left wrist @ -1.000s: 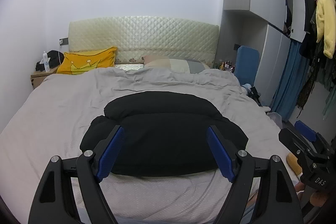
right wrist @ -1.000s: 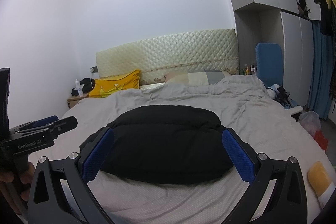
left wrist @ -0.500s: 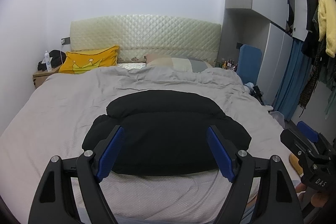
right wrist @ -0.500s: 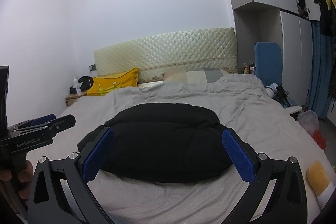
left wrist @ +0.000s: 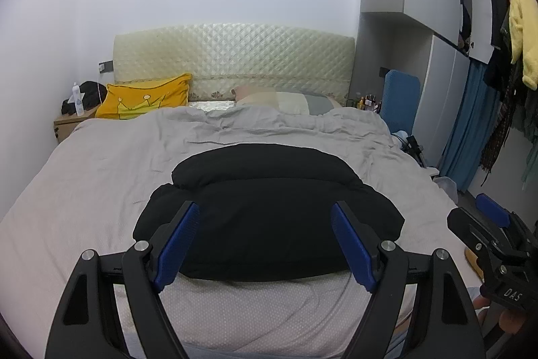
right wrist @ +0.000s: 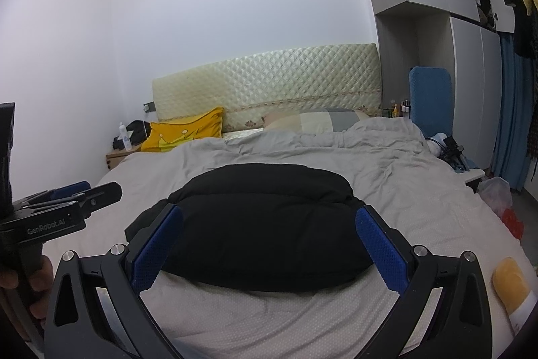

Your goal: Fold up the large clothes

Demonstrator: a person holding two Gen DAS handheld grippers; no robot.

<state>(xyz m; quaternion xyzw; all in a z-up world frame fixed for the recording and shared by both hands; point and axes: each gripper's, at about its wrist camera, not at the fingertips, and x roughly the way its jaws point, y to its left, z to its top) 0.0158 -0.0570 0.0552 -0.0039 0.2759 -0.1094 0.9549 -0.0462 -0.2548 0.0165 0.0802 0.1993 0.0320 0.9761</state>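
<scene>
A black puffy garment (left wrist: 269, 207) lies folded in a thick bundle on the grey bed cover (left wrist: 101, 177), near the foot of the bed. It also shows in the right wrist view (right wrist: 265, 224). My left gripper (left wrist: 265, 221) is open and empty, held back from the bundle above the bed's near edge. My right gripper (right wrist: 269, 224) is open and empty, also held back from the bundle. The right gripper's body shows at the right edge of the left wrist view (left wrist: 494, 244). The left gripper's body shows at the left edge of the right wrist view (right wrist: 64, 207).
A yellow pillow (left wrist: 144, 96) and a striped pillow (left wrist: 285, 98) lie by the quilted headboard (left wrist: 232, 56). A nightstand with a bottle (left wrist: 78, 95) stands at the left. A blue chair (left wrist: 401, 96), wardrobe and hanging clothes (left wrist: 517, 32) are at the right. A yellow slipper (right wrist: 511, 281) lies on the floor.
Both grippers have drifted slightly back and up from the bundle. Both stay open. The garment has not moved.
</scene>
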